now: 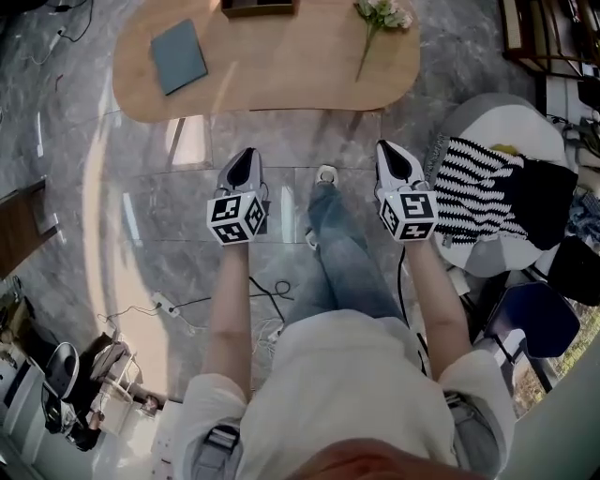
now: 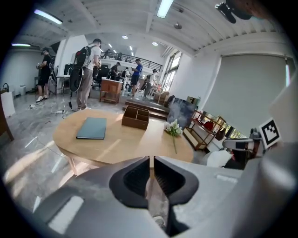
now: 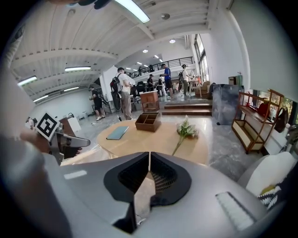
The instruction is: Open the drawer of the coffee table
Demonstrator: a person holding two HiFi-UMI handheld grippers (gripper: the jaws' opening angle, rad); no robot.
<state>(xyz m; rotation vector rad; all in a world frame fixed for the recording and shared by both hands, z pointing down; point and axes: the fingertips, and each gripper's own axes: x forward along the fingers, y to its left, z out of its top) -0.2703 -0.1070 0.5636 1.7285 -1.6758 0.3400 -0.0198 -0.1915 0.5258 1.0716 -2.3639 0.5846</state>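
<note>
Tongs are held in each hand over the grey marble floor (image 1: 141,206), side by side and well apart, with the person's leg in jeans (image 1: 342,253) between and below them. Both are pointed toward the oval wooden desk (image 1: 281,66) and are tilted downward; neither is touching it.

The left tongs (image 1: 247,155) are seen closed: in the left gripper view the two jaws are brought together with only a thin slit left, and nothing is gripped between them. The right tongs (image 1: 388,148) are closed in the same way, and no object is held there.

The desk is placed ahead of the tongs, at the top of the head view. On its top a grey-blue notebook (image 1: 179,56) is laid flat toward the left. A brown wooden organizer box (image 1: 258,7) is set at the far edge, and a sprig of white flowers (image 1: 377,23) is laid toward the right. The three are well apart from each other. The drawer of the desk cannot be made out in any view; only the top and its edge are shown.

To the right of the right tongs, a black-and-white striped cloth (image 1: 473,192) is draped over a white seat (image 1: 497,122). In the gripper views, several people are seen standing far behind the desk.
</note>
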